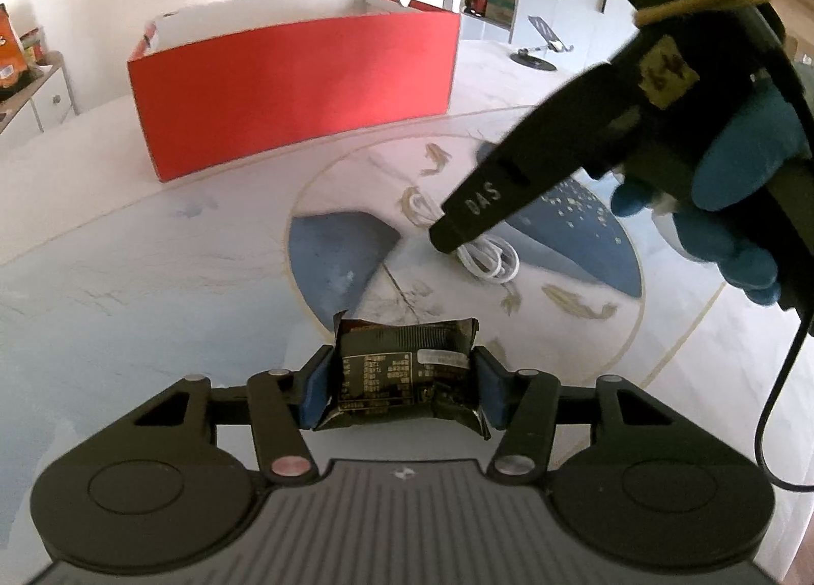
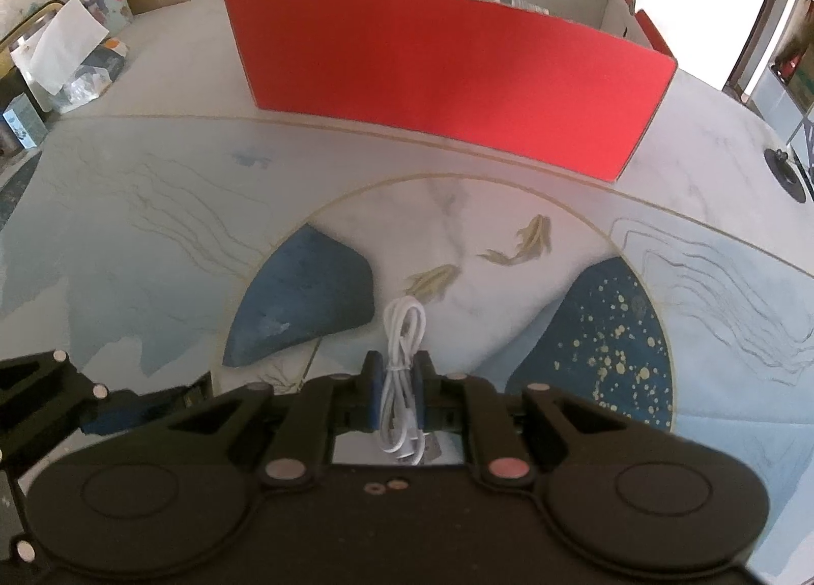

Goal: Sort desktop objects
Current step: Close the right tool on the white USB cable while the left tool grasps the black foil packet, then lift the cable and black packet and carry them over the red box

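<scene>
A dark snack packet (image 1: 402,371) with pale print sits crosswise between the blue pads (image 1: 313,394) of the left gripper (image 1: 402,384), which is clamped on its two ends; the wrapper is crumpled at its near right corner. It is held above the near edge of the round painted panel of the table (image 1: 152,249), at the near centre of the left wrist view.

Farther off and to the right in that view, a bundled white cable (image 1: 488,262) lies at the tip of the right gripper (image 1: 450,241), whose black finger slants down from the upper right, held by a hand in a blue glove (image 1: 727,208). In the right wrist view the same cable (image 2: 402,371) runs lengthwise between the blue pads (image 2: 374,394) of the right gripper (image 2: 399,391), which are drawn in tight on its middle; its looped far end reaches past the fingertips toward a gold fish painted on the table (image 2: 152,239), and its near end trails back toward the gripper body. Whether the cable is lifted or touching the surface cannot be told.

At the far side of the table stands an open red box (image 1: 295,86) with white inner walls (image 2: 447,71); some pale item shows just over its far right rim, too small to identify. A black stand (image 1: 536,51) sits far right of the box.
</scene>
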A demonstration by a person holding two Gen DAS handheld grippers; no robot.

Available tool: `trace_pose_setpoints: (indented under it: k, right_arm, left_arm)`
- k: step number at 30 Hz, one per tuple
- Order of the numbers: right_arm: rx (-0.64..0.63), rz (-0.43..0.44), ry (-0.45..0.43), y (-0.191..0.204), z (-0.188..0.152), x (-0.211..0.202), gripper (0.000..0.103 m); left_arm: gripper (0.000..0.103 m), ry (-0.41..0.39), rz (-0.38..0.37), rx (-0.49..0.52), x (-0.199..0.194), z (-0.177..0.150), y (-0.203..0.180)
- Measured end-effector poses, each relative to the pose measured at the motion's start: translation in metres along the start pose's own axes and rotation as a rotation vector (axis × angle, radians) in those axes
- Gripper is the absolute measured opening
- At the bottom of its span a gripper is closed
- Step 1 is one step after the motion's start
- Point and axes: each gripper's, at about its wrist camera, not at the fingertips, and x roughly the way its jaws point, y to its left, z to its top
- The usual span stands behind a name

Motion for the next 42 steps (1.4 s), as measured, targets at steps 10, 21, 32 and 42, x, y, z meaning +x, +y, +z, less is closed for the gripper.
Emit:
trace_pose_setpoints:
  k: [10, 21, 32, 42]
  right_arm:
    - [0.014, 0.017, -0.039, 0.0, 0.007, -0.018, 0.011]
    - [0.031, 0.038, -0.078, -0.004, 0.011, -0.042, 0.011]
    - [0.054, 0.04, -0.141, -0.008, 0.022, -0.078, 0.011]
    - [0.08, 0.031, -0.209, -0.014, 0.039, -0.109, 0.011]
  left_arm:
    - [0.056, -0.038, 0.021, -0.035, -0.015, 0.021, 0.014]
    - [0.056, -0.076, 0.037, -0.061, -0.034, 0.052, 0.028]
    - [0.056, -0.12, 0.05, -0.084, -0.054, 0.087, 0.038]
    - [0.056, -0.179, 0.075, -0.062, -0.074, 0.121, 0.043]
